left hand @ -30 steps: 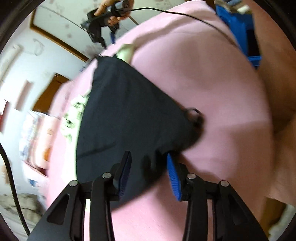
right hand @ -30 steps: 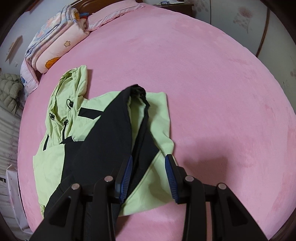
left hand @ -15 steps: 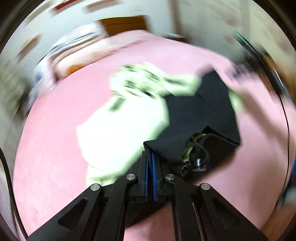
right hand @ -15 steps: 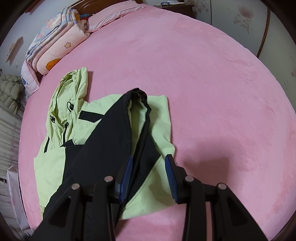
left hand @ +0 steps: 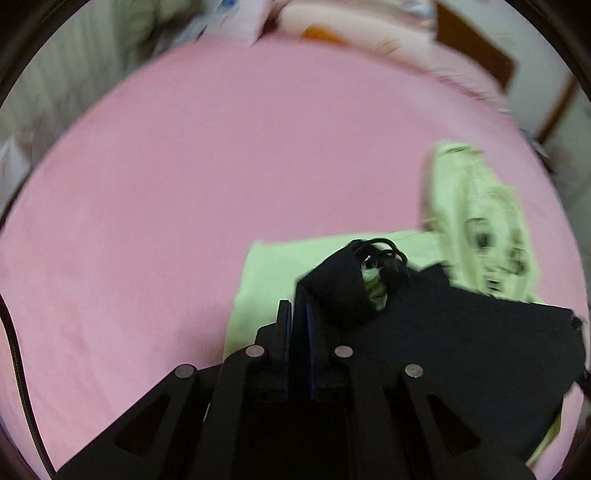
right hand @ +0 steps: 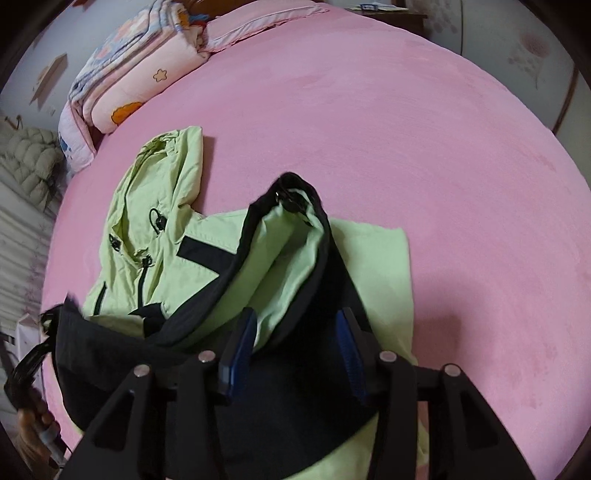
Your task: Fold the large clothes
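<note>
A light green and black hooded jacket (right hand: 155,236) lies spread on the pink bed (right hand: 406,129). My right gripper (right hand: 295,343) hovers over its folded-over sleeve; its jaws are opening, with green and black sleeve cloth lying between the pads and not pinched. In the left wrist view my left gripper (left hand: 299,317) is shut on the jacket's black fabric (left hand: 461,350), with a bunched black cuff and drawcord (left hand: 373,266) just beyond the fingertips. The green hood (left hand: 476,221) lies to the right, blurred. The pink bed (left hand: 166,184) fills the rest of that view.
Folded quilts and a pillow (right hand: 140,74) are stacked at the bed's far left corner. A grey padded coat (right hand: 29,162) lies off the bed's left side. A person's hand (right hand: 33,421) with a black cable shows at the lower left. A wooden bedside table (right hand: 388,9) stands beyond the bed.
My left gripper shut on the black fabric, rolled and swung far across the bed with it. My right gripper's jaws have widened and it has shifted slightly over the sleeve.
</note>
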Demonstrator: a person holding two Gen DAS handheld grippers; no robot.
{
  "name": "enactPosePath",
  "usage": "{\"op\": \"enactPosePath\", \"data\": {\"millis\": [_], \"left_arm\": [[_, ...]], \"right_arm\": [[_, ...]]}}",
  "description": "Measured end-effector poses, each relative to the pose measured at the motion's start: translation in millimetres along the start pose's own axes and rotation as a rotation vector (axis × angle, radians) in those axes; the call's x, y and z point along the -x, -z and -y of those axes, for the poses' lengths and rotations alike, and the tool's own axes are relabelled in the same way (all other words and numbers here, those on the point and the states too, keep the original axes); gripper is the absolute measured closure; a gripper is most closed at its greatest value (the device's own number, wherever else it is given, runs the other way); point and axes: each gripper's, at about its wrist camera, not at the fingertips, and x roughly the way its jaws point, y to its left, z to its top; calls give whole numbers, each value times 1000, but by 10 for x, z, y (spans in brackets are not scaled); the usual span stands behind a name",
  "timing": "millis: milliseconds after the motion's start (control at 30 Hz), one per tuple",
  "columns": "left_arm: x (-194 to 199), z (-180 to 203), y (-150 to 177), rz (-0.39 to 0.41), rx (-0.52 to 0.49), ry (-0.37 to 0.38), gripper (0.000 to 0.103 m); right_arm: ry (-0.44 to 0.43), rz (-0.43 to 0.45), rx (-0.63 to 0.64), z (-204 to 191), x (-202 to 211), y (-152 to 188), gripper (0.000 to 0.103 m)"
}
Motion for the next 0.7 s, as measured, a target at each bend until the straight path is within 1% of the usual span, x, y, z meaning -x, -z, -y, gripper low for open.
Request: {"op": "enactPosePath", "data": {"millis": [33,67,100,167,233,367,433,533,633,667,700], "left_arm": [[-143,-44,-31,-31,24,-7,98],[-206,-69,-41,-43,36,-19,98],[-263,-113,-59,-43,53,-26,97],[-323,-170,-128,-40,85,-8,97],[-347,-211,-185,-33,102,8,96],[-409,-226,-249,-47,83,24,96],[-414,-232,-251,-55,81,51,96],[-415,-288,-285,-65,98,98,96],[-401,-314,-337,-76,111,135,96],[-389,-332,-349,-78,118,155,95],[-340,-394,-337,-79,125,174,92]], "right_arm": [[-3,-2,9,-19,-31,-38,58],[-16,2,12,-28,-39,-66,58],[-30,17,16,-29,-28,-100,58],[-55,68,19,-13,41,-175,58],[-67,94,12,39,72,-235,58],[-120,116,-34,195,106,-339,58],[-139,124,-52,244,117,-364,58],[-172,130,-87,310,112,-373,58],[-155,114,-99,384,35,-379,58],[-144,98,-94,394,-12,-378,58],[-139,63,-88,396,-94,-374,58]]}}
